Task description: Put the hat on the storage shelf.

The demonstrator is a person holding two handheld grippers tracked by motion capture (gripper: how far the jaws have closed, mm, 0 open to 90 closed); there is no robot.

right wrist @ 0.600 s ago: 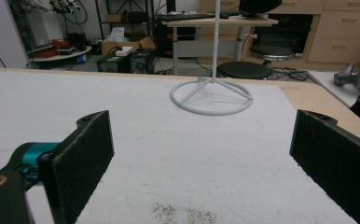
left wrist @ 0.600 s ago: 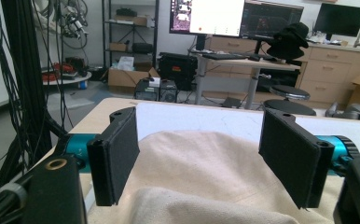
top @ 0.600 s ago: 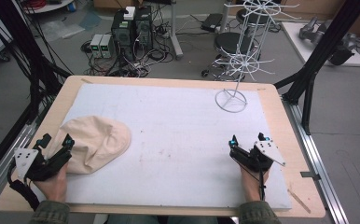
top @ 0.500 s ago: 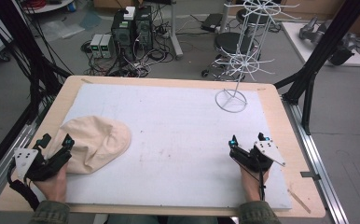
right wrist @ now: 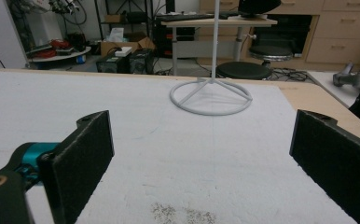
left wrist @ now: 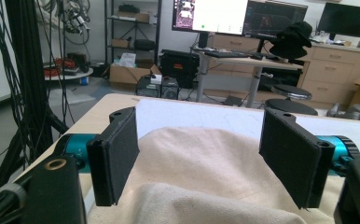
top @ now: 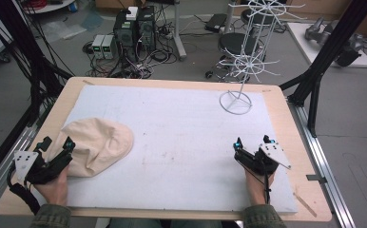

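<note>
A cream cloth hat [top: 96,145] lies crumpled at the left of the white mat [top: 181,137]. My left gripper [top: 56,142] rests at the hat's near left edge, held by a hand. In the left gripper view its jaws stand wide to either side of the hat [left wrist: 201,158], and the left gripper [left wrist: 206,154] is open, with gaps between pads and cloth. My right gripper [top: 252,142] sits low over the mat at the near right. It is open, and in the right gripper view bare mat lies between the jaws of the right gripper [right wrist: 206,154].
A white wire rack [top: 235,102] stands on a ring base at the mat's far right, ahead of the right gripper, and its base ring [right wrist: 211,95] shows in the right gripper view. The wooden table edge [top: 295,142] frames the mat. Black frame posts flank both sides.
</note>
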